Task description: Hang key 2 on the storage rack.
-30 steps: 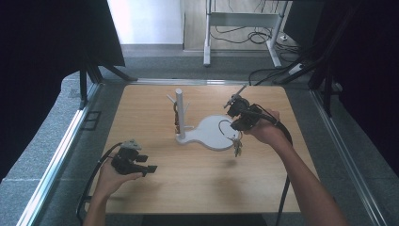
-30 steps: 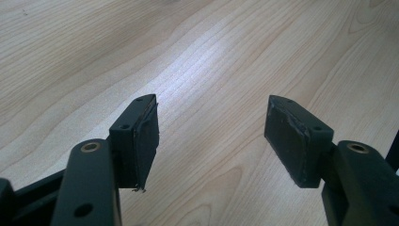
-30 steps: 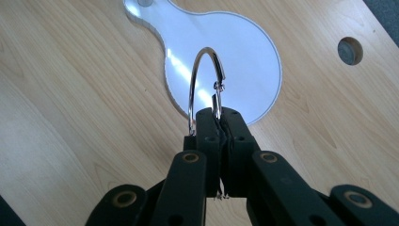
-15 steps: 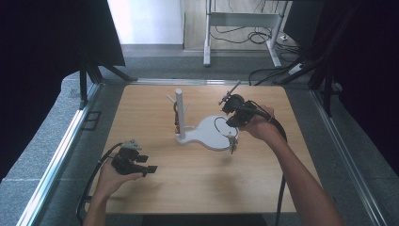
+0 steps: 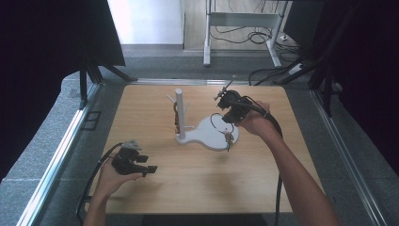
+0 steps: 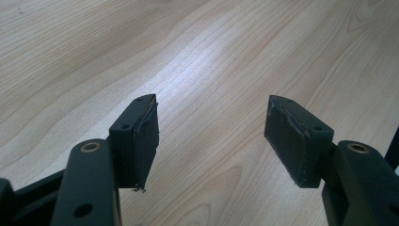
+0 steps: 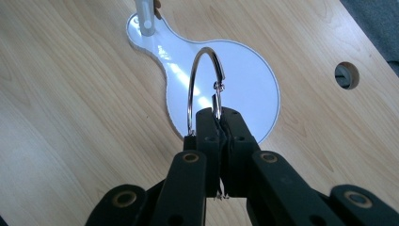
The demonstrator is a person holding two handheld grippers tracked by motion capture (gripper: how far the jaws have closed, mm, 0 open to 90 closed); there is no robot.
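Observation:
My right gripper (image 7: 220, 117) is shut on a metal key ring (image 7: 205, 80), pinching its lower part so the loop stands above the jaw tips. In the high view the right gripper (image 5: 226, 114) hovers over the round end of a white stand base (image 5: 211, 136), and the ring (image 5: 218, 122) hangs from it with keys (image 5: 228, 138) dangling below. A white post (image 5: 179, 110) with short pegs rises from the narrow end of the base, and a dark brownish item (image 5: 177, 121) hangs on it. My left gripper (image 5: 147, 163) rests open at the front left, with bare wood between its pads (image 6: 146, 134).
The wooden table (image 5: 197, 188) has a metal rail (image 5: 61, 155) along its left side. A round hole (image 7: 347, 75) is cut in the tabletop beyond the white base (image 7: 235, 70). Cables trail from both grippers toward the front edge.
My right gripper has shifted a little to the left with the key ring, further over the white base. The left gripper has stayed put.

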